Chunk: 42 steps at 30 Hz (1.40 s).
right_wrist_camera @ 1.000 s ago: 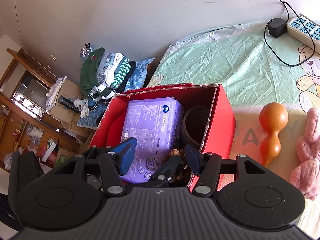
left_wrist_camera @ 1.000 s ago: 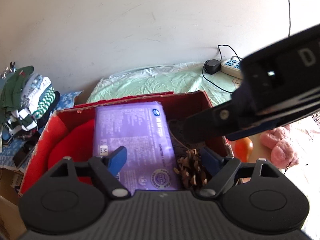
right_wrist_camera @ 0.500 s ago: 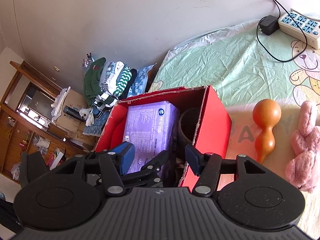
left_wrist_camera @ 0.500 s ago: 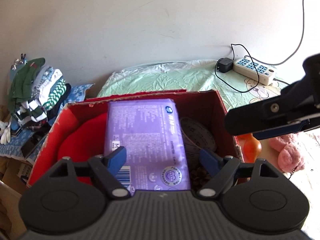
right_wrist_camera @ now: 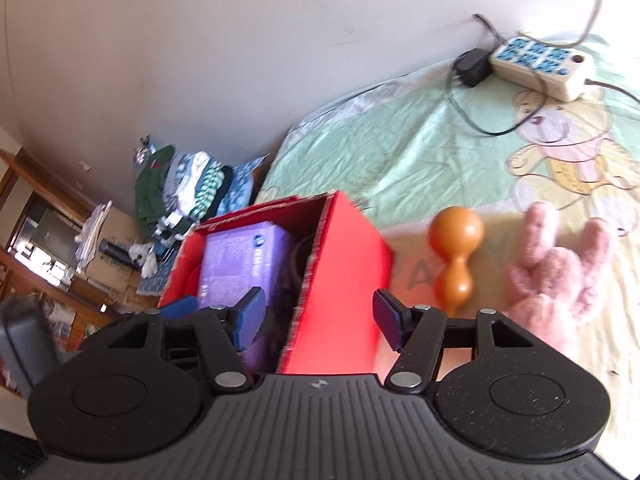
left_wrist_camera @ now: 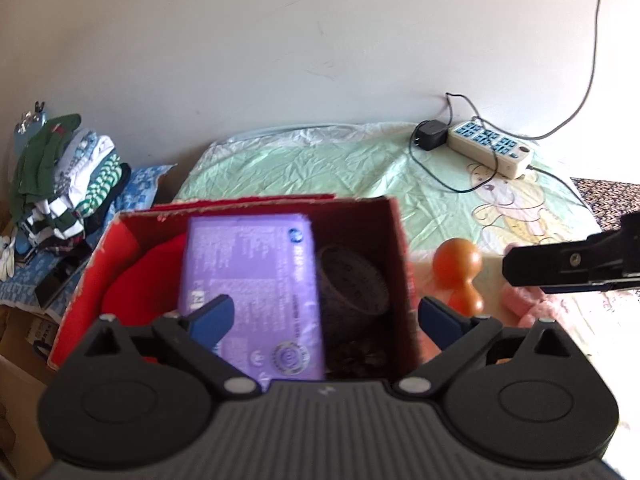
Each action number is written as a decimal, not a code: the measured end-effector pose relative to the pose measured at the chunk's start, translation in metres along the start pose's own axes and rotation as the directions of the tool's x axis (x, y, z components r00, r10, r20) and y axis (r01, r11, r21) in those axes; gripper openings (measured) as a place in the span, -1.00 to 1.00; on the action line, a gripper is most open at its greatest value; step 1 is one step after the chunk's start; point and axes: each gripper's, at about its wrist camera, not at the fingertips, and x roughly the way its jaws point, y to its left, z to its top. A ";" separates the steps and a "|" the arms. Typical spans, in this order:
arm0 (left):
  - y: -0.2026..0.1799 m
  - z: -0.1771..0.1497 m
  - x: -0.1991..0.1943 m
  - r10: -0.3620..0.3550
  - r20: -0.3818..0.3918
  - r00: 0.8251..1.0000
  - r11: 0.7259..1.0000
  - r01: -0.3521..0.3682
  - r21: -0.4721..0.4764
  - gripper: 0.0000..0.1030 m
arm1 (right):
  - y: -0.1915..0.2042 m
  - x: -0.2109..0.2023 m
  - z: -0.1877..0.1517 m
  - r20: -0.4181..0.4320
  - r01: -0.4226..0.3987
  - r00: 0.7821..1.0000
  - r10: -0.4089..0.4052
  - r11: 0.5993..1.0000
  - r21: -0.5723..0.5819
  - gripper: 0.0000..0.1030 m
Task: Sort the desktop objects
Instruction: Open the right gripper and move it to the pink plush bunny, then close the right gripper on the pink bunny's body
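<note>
A green bear-print sheet (left_wrist_camera: 320, 160) covers the bed and fills the middle and right of the frame. On it a red box (left_wrist_camera: 400, 264) sits lower centre, with an orange gourd (left_wrist_camera: 458, 276) just right of it and a pink plush (right_wrist_camera: 560, 264) beyond. A power strip (left_wrist_camera: 490, 148) with its charger (left_wrist_camera: 430, 134) lies upper right.

A: Open red cardboard box (left_wrist_camera: 394, 236), near wall hidden behind left gripper's black body. Print on the purple plastic-wrapped pack (left_wrist_camera: 252, 280) too blurred to read.

B: Dark brown pinecone-like thing (left_wrist_camera: 360, 356) smeared, can't confirm. Fluffy pink plush toy (right_wrist_camera: 560, 276) motion-blurred; in left view mostly hidden. Cream power strip's (right_wrist_camera: 540, 66) grey cable cut off at top.
</note>
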 end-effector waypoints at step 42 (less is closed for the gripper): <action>-0.178 -0.039 0.119 -0.354 -0.132 0.926 0.908 0.374 0.187 0.56 | -0.173 0.028 0.008 -0.110 0.187 0.981 -0.161 0.936 0.297 0.44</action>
